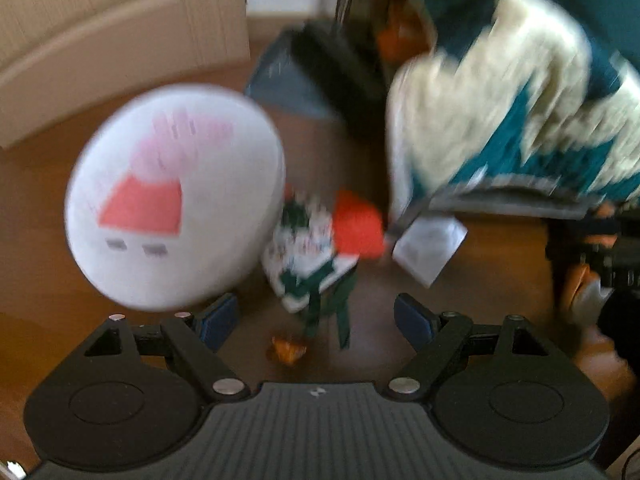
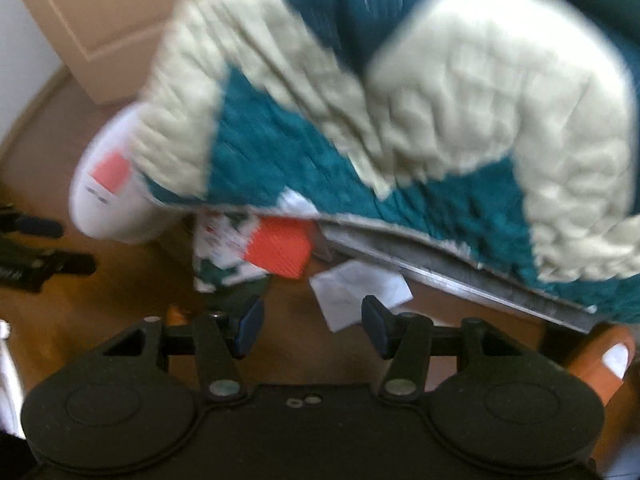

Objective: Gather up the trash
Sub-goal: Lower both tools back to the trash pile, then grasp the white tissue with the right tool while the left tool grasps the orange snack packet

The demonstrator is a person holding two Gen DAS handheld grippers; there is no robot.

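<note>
Wood floor (image 1: 100, 328) under a teal-and-cream quilt (image 2: 400, 100), both views blurred, left gripper (image 1: 318, 318) jaws wide apart and empty — orange wrapper (image 1: 288, 350) just below them, right gripper (image 2: 312, 326) likewise spread, white paper (image 2: 356, 284) just ahead, red packet (image 2: 278, 250) beyond.

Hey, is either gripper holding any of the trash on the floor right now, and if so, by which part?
Nothing is held. The left gripper and right gripper are both open with only floor between their pads, above the white paper and orange wrapper.
</note>
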